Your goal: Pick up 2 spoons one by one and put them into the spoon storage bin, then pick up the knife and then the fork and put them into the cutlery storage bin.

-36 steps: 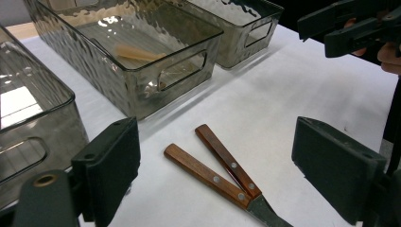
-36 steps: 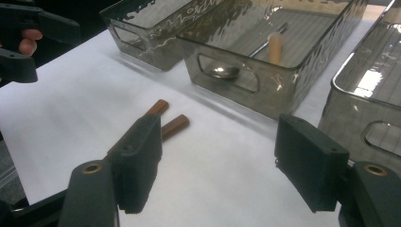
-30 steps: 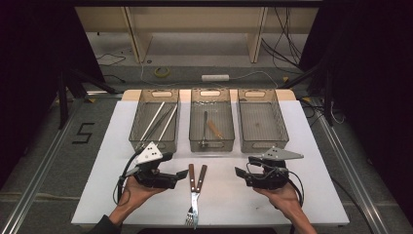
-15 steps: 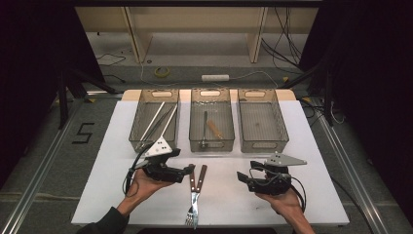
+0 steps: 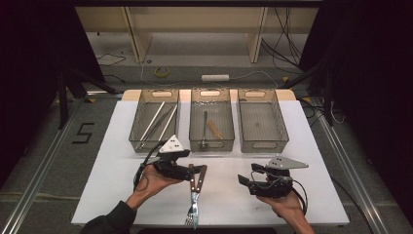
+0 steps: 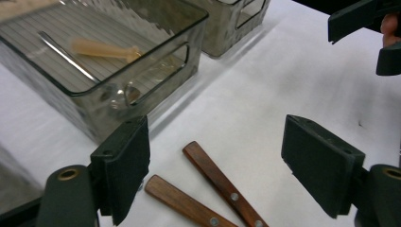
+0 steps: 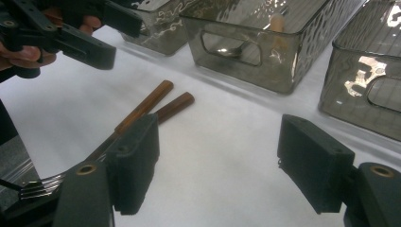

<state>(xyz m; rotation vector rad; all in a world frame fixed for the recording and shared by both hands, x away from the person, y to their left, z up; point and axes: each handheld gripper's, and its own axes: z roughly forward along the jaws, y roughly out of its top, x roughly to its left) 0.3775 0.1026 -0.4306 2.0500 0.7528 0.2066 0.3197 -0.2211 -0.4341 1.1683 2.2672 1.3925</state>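
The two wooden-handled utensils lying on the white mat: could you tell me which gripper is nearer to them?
Left. The left gripper sits right at the wooden handles, jaws open and just closing slightly, nothing pressed between them. The right gripper rests apart, farther along the mat.

Matt black plastic on the pads (image 6: 126,163) of the left gripper (image 5: 191,173). Just ahead of them, 2 smooth brown wooden handles (image 6: 217,178) with small metal rivets, ending in shiny metal fork tines (image 5: 192,218). Farther ahead, glossy smoke-tinted clear plastic bins (image 6: 156,56), ribbed inside. Underneath, a matt white table (image 6: 265,80), faintly textured.
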